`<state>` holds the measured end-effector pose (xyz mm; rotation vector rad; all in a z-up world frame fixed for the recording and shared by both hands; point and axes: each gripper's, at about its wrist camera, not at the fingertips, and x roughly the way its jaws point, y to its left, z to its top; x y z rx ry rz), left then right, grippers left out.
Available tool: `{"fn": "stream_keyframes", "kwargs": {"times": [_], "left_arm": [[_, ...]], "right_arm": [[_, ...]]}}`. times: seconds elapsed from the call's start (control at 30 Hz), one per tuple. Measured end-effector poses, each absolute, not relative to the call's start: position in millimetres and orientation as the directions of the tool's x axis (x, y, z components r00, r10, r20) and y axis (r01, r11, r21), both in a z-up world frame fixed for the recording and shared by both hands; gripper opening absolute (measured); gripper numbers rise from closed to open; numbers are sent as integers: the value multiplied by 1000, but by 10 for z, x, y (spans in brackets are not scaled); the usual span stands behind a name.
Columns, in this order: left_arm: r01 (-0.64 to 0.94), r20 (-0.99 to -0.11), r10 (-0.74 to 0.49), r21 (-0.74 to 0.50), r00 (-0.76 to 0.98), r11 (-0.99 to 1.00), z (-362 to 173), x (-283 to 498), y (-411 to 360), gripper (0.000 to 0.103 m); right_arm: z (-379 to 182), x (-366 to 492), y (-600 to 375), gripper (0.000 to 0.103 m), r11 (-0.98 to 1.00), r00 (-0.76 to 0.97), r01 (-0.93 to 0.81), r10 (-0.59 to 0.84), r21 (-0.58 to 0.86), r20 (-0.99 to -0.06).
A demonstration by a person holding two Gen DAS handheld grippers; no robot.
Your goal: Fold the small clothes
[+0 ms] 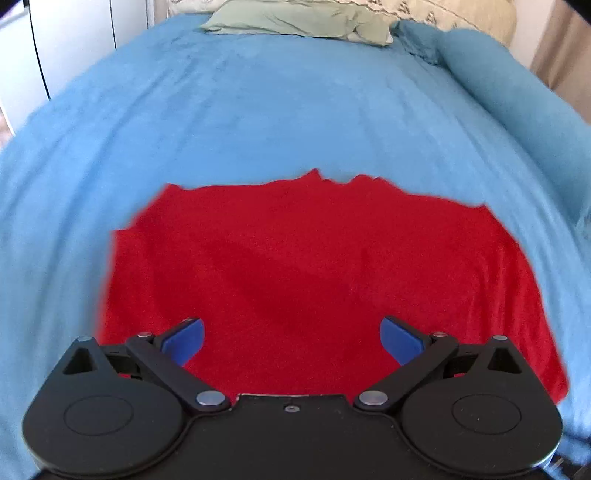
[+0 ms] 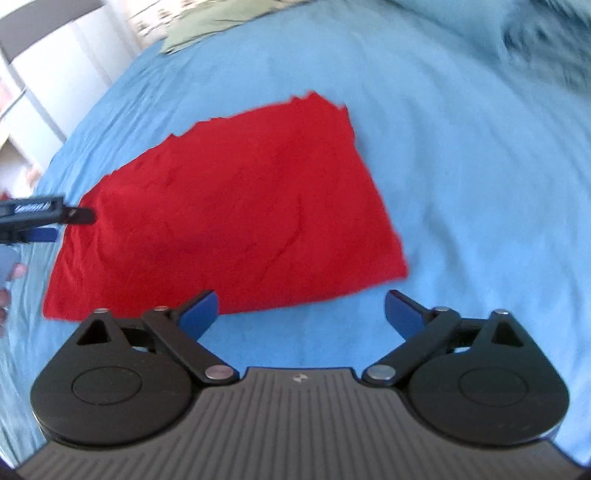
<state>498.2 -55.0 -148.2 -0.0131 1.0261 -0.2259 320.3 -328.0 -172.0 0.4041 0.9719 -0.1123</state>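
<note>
A red, soft fabric garment (image 1: 306,266) lies spread flat on a bed covered with a light blue fleece blanket (image 1: 258,103). The left gripper (image 1: 291,339) hovers over the near edge of the cloth with its jaws released and spread wide; the red fabric fills the gap between them and runs on ahead of them, with nothing clasped. Its blue pads (image 1: 184,341) stand apart from the cloth's surface as far as can be told. Far ahead of these jaws, a pale green pillow (image 1: 295,18) rests at the head of the bed.

The right gripper (image 2: 301,314) also has its jaws released and empty. Between them shows bare blue blanket; the red garment's near edge lies just ahead of and beside the left-hand jaw, and the cloth stretches away ahead and to the left. At the far left of that view, the black tip of the left gripper reaches the cloth's left edge, with fingertips of a hand (image 2: 11,280) below it.
</note>
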Motion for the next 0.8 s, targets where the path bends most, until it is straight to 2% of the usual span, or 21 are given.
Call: {"fn": "stream_keyframes", "kwargs": {"times": [0.1, 0.27, 0.4, 0.53, 0.6, 0.73, 0.8], "left_arm": [[175, -853, -187, -115, 488, 978, -1634, 5115, -725, 103], [142, -865, -156, -99, 476, 985, -1796, 5220, -841, 103], [108, -875, -141, -103, 463, 989, -1872, 5278, -831, 103], [157, -883, -100, -30, 459, 987, -1897, 5268, -931, 103], [174, -882, -86, -5, 463, 985, -1915, 5238, -960, 103], [175, -882, -74, 10, 465, 984, -1946, 5211, -973, 103], [180, -883, -68, 19, 464, 984, -1953, 5212, -980, 103]], "right_arm": [[-1962, 3200, -3271, 87, 871, 550, 346, 112, 348, -827], [-2089, 3241, -3359, 85, 817, 620, 401, 92, 415, -779], [-2115, 3331, -3483, 76, 772, 662, 444, 61, 456, -747], [-2151, 3373, -3620, 66, 712, 677, 500, 35, 494, -735], [-2172, 3410, -3674, 53, 693, 673, 524, 19, 495, -740], [-2213, 3470, -3745, 38, 670, 655, 556, 11, 492, -755], [-2154, 3503, -3739, 26, 677, 649, 550, 21, 488, -760]]}}
